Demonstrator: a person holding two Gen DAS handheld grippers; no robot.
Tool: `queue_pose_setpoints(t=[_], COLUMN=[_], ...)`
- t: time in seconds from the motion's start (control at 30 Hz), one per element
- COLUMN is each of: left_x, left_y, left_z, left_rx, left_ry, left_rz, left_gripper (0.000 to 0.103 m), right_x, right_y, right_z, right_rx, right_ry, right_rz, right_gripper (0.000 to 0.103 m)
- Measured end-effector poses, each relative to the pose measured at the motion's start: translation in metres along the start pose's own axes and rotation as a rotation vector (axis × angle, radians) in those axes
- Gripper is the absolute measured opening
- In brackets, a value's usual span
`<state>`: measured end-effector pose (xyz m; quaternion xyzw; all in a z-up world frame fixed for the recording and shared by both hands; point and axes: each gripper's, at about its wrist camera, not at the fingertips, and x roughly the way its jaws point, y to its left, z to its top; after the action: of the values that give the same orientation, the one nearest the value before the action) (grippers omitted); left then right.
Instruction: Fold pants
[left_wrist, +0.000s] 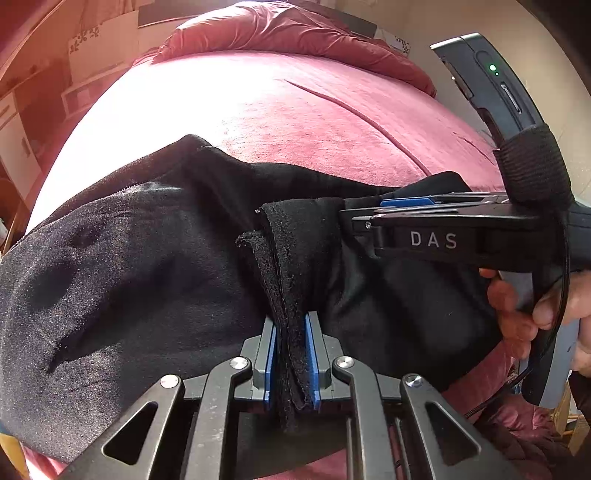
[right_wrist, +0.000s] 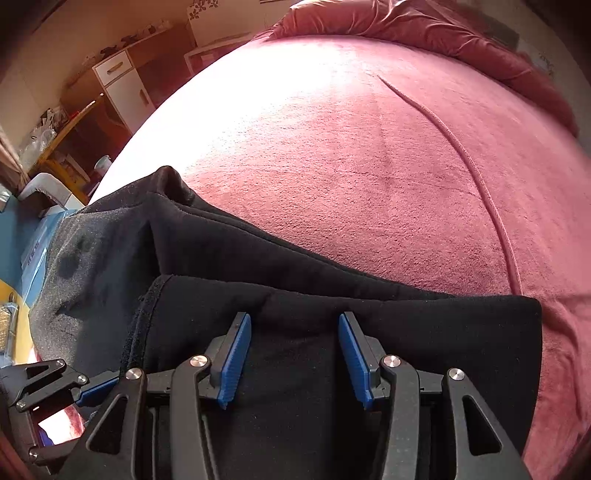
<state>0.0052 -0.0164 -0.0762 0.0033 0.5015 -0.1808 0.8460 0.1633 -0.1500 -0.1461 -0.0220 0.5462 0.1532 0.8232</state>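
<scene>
L tongs (left_wrist: 290, 363) clamp the black pants' (left_wrist: 129, 266) hem at 6 o'clock; R tongs (right_wrist: 295, 360) open over fabric w/o pinching, on pink bed (right_wrist: 369, 166).

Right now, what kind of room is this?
Probably a bedroom: black pants lie on a bed under a pink plush blanket, a rumpled pink duvet at its far end, a white wooden cabinet beside it.
</scene>
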Motion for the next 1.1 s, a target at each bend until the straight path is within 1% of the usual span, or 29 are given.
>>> queue_pose_setpoints(t=[0.03, 0.17, 0.2, 0.23, 0.37, 0.5, 0.57, 0.63, 0.7, 0.77, 0.83, 0.87, 0.93, 1.0, 1.07, 1.1], left_x=[-0.001, -0.005, -0.007, -0.008, -0.013, -0.021, -0.021, -0.034, -0.045, -0.06, -0.076, -0.084, -0.099, -0.114, -0.125, -0.129], left_y=[0.001, 0.007, 0.009, 0.01, 0.015, 0.025, 0.036, 0.05, 0.072, 0.1, 0.131, 0.148, 0.181, 0.213, 0.241, 0.253], left_z=[0.0, -0.001, -0.002, -0.003, -0.007, -0.012, -0.019, -0.022, -0.029, -0.042, -0.059, -0.068, -0.089, -0.112, -0.137, -0.148], left_rx=[-0.009, -0.054, -0.064, -0.071, -0.093, -0.148, -0.185, -0.232, -0.316, -0.426, -0.556, -0.625, -0.766, -0.919, -1.067, -1.129], left_ry=[-0.002, 0.002, 0.005, 0.005, 0.007, 0.002, -0.004, -0.01, -0.019, -0.041, -0.08, -0.085, -0.092, -0.114, -0.138, -0.148], left_rz=[0.0, -0.025, -0.039, -0.04, -0.046, -0.059, -0.039, -0.018, -0.011, 0.007, 0.005, 0.002, 0.007, -0.013, -0.059, -0.063], left_gripper=[0.018, 0.029, 0.03, 0.032, 0.035, 0.04, 0.04, 0.04, 0.04, 0.04, 0.042, 0.043, 0.044, 0.044, 0.044, 0.044], right_x=[-0.002, -0.014, -0.018, -0.021, -0.036, -0.053, -0.061, -0.067, -0.069, -0.068, -0.065, -0.062, -0.055, -0.049, -0.044, -0.043], right_y=[0.0, -0.003, -0.004, -0.004, -0.005, -0.01, -0.011, -0.01, -0.006, 0.002, 0.012, 0.016, 0.02, 0.023, 0.023, 0.021], right_z=[0.0, -0.001, -0.001, -0.001, -0.006, -0.017, -0.027, -0.038, -0.049, -0.061, -0.071, -0.076, -0.083, -0.087, -0.089, -0.09], right_rx=[0.001, 0.033, 0.039, 0.043, 0.067, 0.093, 0.1, 0.098, 0.089, 0.068, 0.039, 0.028, 0.026, 0.025, 0.036, 0.043], right_ry=[-0.003, -0.023, -0.031, -0.039, -0.073, -0.106, -0.11, -0.108, -0.093, -0.076, -0.064, -0.056, -0.036, -0.025, -0.025, -0.027], right_rz=[-0.001, 0.009, 0.01, 0.01, 0.005, 0.023, 0.041, 0.057, 0.091, 0.117, 0.102, 0.096, 0.102, 0.091, 0.086, 0.089], right_gripper=[0.051, 0.053, 0.053, 0.056, 0.06, 0.061, 0.061, 0.061, 0.061, 0.061, 0.062, 0.063, 0.063, 0.066, 0.069, 0.07])
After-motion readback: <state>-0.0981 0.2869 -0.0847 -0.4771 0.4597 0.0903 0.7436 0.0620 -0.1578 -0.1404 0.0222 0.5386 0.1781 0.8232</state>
